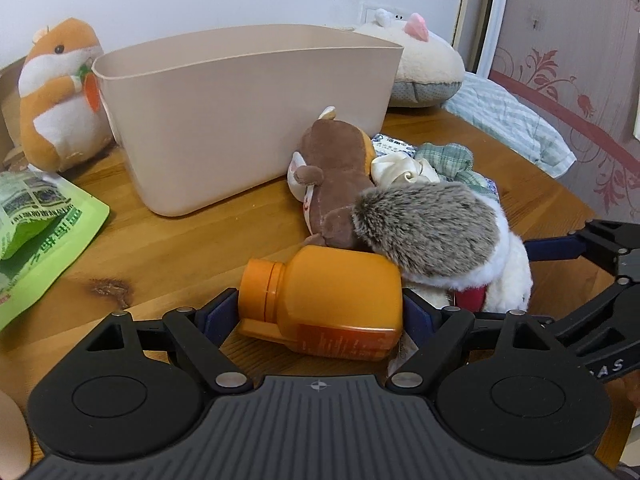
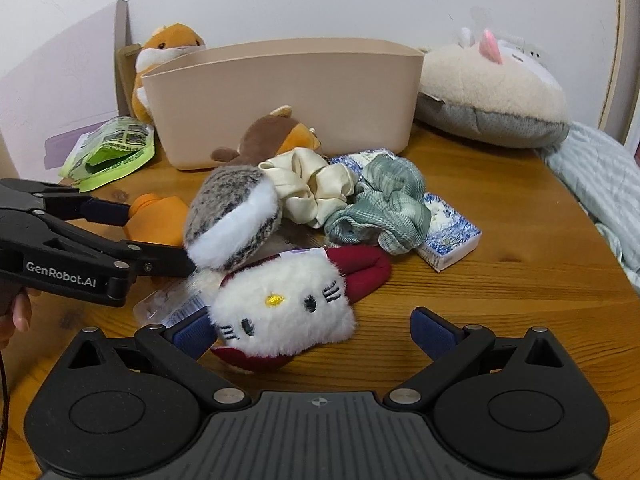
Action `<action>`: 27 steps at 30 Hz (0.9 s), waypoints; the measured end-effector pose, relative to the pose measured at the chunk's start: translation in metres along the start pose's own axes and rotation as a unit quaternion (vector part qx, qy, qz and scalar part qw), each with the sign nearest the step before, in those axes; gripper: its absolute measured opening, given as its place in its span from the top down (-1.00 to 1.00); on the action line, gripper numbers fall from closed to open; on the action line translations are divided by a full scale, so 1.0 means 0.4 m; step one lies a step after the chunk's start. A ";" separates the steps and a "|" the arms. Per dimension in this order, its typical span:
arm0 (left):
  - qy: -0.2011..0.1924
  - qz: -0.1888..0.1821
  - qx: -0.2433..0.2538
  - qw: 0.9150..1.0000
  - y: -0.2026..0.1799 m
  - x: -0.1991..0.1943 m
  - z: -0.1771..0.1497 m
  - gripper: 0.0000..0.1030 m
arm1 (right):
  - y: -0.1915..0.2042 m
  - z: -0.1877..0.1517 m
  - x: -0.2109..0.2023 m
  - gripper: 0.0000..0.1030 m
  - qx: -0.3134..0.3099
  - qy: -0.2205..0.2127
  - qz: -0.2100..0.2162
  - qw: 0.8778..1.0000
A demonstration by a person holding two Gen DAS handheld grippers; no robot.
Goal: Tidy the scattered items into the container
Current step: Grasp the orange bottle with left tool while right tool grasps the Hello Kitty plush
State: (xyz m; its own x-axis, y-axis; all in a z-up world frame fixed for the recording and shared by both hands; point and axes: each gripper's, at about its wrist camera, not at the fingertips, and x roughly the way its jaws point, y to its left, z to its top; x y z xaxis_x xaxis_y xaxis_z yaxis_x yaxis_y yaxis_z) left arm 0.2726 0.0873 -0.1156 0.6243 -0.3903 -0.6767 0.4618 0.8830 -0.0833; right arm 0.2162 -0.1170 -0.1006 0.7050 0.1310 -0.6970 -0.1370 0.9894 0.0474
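A beige plastic bin (image 1: 248, 128) stands on the round wooden table (image 1: 168, 248); it also shows in the right wrist view (image 2: 288, 96). My left gripper (image 1: 320, 314) is shut on an orange bottle (image 1: 332, 304) lying on its side; the bottle also shows in the right wrist view (image 2: 158, 218). My right gripper (image 2: 316, 330) is open around a white cat-face plush with red trim (image 2: 284, 314), its left pad touching it. A grey-and-white furry plush (image 2: 234, 222), a brown plush (image 1: 336, 184), a cream scrunchie (image 2: 308, 188) and a green plaid scrunchie (image 2: 384, 208) lie in a pile.
An orange hamster plush (image 1: 60, 96) stands left of the bin. A green packet (image 1: 36, 224) lies at the left. A blue-patterned tissue pack (image 2: 448, 236) lies under the scrunchies. A big cream plush (image 2: 492, 96) and striped bedding (image 2: 600, 184) are at the right.
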 end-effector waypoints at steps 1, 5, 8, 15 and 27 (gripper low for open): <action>0.000 -0.001 -0.002 1.000 0.002 0.001 -0.001 -0.66 | -0.002 0.001 0.006 -1.00 0.004 0.001 0.000 1.000; -0.001 -0.009 -0.010 1.000 0.009 0.003 -0.005 -0.66 | -0.016 -0.001 0.021 -1.00 0.016 -0.005 -0.003 1.000; -0.002 -0.011 -0.022 1.000 0.016 0.005 -0.008 -0.66 | -0.030 -0.001 0.023 -0.88 0.021 -0.014 -0.005 1.000; -0.007 -0.003 -0.026 1.000 0.017 0.004 -0.010 -0.64 | -0.057 -0.002 0.015 -0.22 0.022 -0.031 0.001 0.999; -0.013 0.007 -0.039 0.999 0.021 -0.026 -0.027 -0.63 | -0.066 -0.008 -0.014 -0.11 0.012 -0.048 0.018 0.999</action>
State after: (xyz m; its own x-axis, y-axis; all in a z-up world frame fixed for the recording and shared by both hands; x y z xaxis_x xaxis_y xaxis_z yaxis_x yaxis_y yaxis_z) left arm 0.2632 0.1014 -0.1170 0.6461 -0.3843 -0.6595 0.4038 0.9053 -0.1318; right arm 0.2134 -0.1440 -0.1002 0.7633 0.1712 -0.6229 -0.1486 0.9849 0.0887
